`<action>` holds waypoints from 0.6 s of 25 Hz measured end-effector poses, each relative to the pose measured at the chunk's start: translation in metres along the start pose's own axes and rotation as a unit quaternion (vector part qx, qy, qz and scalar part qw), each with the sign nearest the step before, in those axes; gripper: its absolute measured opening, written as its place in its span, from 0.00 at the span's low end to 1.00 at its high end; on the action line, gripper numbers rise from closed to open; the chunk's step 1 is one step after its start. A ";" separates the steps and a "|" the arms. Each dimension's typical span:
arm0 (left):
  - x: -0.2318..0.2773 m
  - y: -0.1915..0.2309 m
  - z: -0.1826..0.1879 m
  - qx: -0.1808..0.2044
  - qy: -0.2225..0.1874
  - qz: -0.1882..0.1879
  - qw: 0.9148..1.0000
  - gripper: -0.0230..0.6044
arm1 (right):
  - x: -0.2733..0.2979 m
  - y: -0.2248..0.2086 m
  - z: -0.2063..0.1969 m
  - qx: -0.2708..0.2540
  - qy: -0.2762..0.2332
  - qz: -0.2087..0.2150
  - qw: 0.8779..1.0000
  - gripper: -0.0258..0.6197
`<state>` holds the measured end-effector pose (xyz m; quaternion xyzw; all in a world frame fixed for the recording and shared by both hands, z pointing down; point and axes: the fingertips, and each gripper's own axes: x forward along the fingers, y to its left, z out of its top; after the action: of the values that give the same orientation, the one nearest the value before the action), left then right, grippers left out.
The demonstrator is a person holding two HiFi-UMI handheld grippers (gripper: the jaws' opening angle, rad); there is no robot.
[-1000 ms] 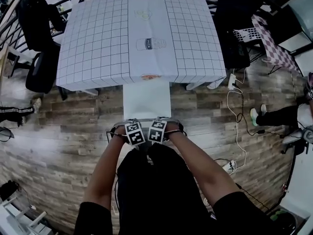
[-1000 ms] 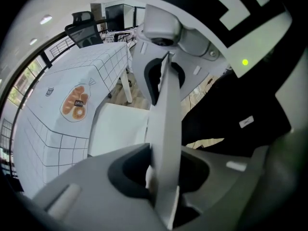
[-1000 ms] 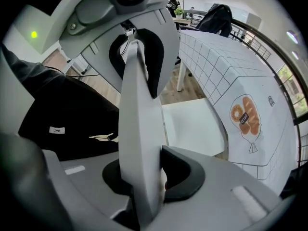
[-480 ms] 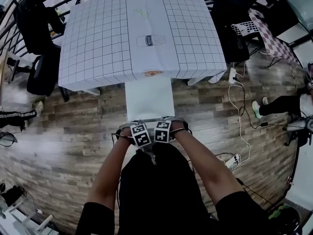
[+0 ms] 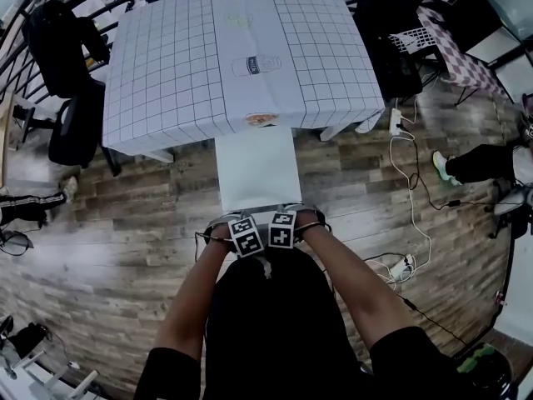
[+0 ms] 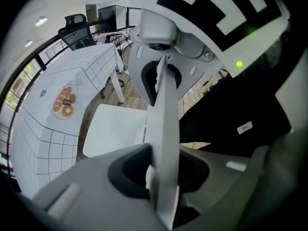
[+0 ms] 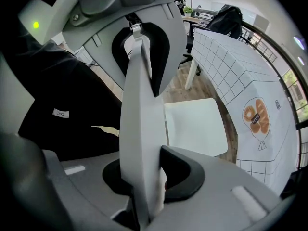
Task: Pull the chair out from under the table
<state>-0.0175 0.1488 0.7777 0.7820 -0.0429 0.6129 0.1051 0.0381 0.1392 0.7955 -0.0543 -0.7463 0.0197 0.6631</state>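
As more seat of the white plastic chair (image 5: 256, 169) shows clear of the white grid-cloth table (image 5: 166, 73) than a second ago, left gripper (image 6: 161, 177) and right gripper (image 7: 142, 177) stay clamped on its backrest edge, so the pull looks nearly done, with only the seat front under the cloth edge.

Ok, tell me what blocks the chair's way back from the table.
Nothing visible lies on the floor behind the chair. Only the person stands there, left gripper and right gripper clamped on its backrest.
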 end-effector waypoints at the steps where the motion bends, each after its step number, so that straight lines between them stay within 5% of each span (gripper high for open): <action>1: 0.000 -0.004 -0.001 0.000 0.000 -0.002 1.000 0.19 | 0.000 0.005 0.001 -0.001 0.002 0.002 1.000 0.18; 15: 0.009 -0.036 -0.011 0.004 0.000 -0.002 1.000 0.19 | 0.012 0.038 0.002 0.003 0.004 -0.003 1.000 0.18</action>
<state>-0.0186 0.1868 0.7845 0.7823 -0.0390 0.6131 0.1028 0.0373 0.1785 0.8030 -0.0504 -0.7438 0.0201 0.6662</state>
